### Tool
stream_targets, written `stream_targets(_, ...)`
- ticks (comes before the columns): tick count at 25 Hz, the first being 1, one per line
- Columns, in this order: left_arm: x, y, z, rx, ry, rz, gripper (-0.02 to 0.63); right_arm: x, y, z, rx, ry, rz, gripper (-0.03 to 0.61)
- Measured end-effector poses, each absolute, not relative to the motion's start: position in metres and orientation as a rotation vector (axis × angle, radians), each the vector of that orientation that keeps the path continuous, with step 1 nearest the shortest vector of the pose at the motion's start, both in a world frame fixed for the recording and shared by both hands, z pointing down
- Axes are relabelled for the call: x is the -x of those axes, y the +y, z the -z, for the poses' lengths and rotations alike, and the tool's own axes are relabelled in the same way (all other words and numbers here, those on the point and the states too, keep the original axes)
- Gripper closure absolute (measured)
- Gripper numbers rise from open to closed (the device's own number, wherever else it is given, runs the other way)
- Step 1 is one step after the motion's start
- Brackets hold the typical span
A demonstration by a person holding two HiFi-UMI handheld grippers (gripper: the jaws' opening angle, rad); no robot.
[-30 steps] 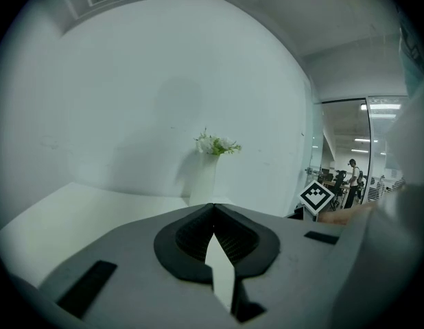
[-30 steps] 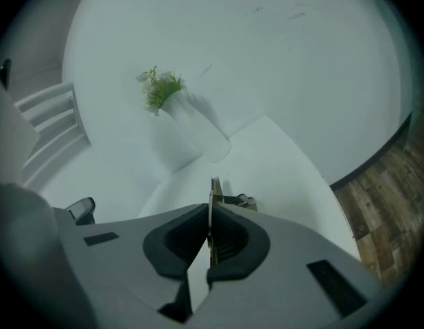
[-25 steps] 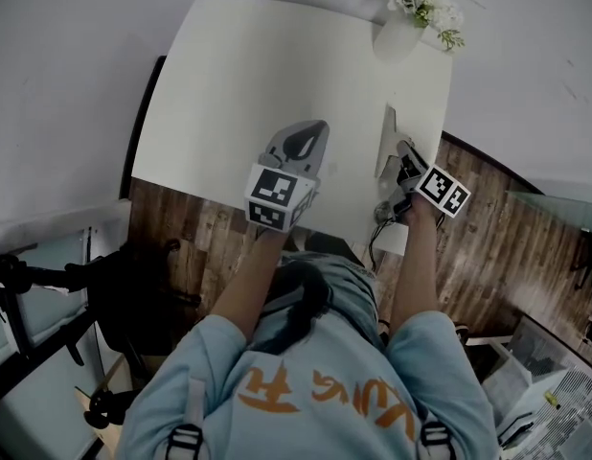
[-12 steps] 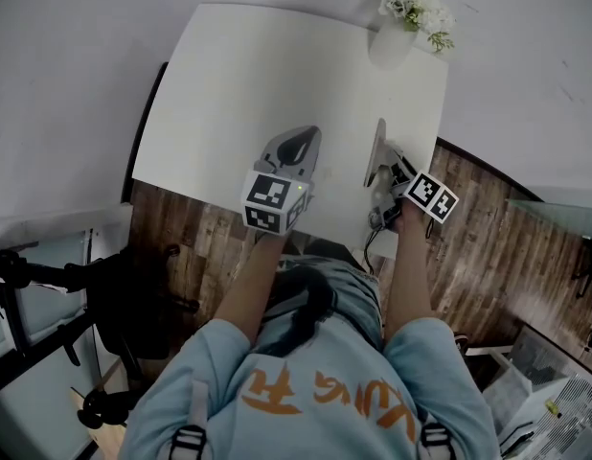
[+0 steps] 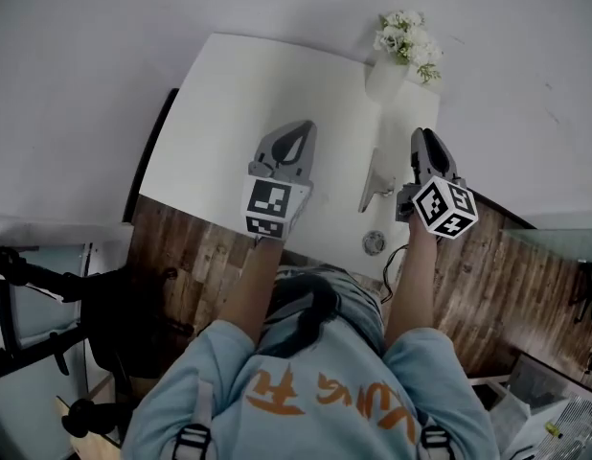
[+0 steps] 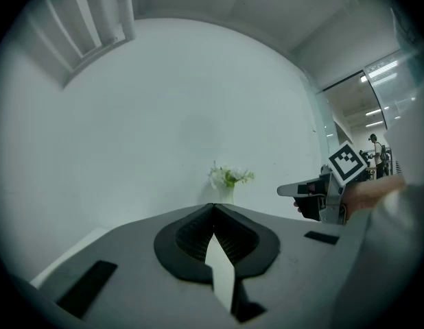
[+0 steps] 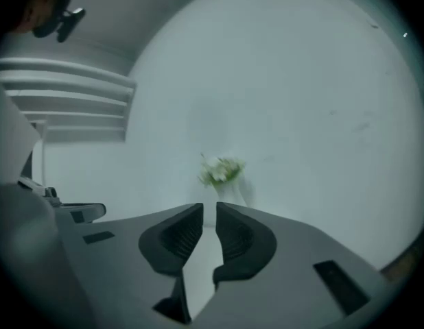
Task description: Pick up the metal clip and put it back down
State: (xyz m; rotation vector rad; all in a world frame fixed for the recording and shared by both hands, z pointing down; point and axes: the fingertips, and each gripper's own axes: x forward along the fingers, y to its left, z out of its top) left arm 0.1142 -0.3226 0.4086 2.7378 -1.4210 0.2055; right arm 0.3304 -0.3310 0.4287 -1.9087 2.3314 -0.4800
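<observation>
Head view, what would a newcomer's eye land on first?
Two grey tools with black-and-white marker cubes, the left gripper and right gripper, hover at the white table. Between them sits the grey metal clip; the right gripper's jaws have just been opening, empty. A white flower vase stands at the far corner.

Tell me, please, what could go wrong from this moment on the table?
1. The right gripper, whose jaws have just been opening and hold nothing, hangs close beside the metal clip on the table. A sideways sweep could knock the clip toward the near edge.
2. The vase of flowers stands at the far edge, roughly ahead of that gripper. A forward reach might tip it.
</observation>
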Motion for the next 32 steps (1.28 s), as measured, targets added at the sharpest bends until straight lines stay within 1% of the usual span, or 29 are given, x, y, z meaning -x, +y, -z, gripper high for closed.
stream_targets(2, -0.11, -0.325, -0.383, -2.76, -1.475, -0.131, 0.589, -0.31, -0.334, -0.379, 1.834, 2.391, 0.243, 0.562)
stream_targets(4, -0.098, -0.328, -0.36, -2.759, -1.569, -0.066, 0.589, -0.289, -0.333, -0.344, 1.746, 2.436, 0.083, 0.566)
stream_targets(7, -0.074, -0.333, -0.327, -2.734, -1.727, 0.037, 0.589, -0.257, -0.334, -0.315, 1.631, 2.469, -0.028, 0.566)
stream_targets(11, -0.048, -0.334, -0.306, -2.689, -1.838, 0.083, 0.589, -0.225, -0.341, -0.312, 1.588, 2.509, -0.045, 0.566)
stream_targets(18, -0.016, -0.335, -0.318, -2.599, -1.909, 0.039, 0.589, -0.198, -0.35, -0.326, 1.627, 2.56, -0.033, 0.566)
stream_targets(32, -0.027, -0.339, -0.327, -2.633, -1.854, 0.009, 0.589, -0.194, -0.352, -0.335, 1.648, 2.596, -0.046, 0.566)
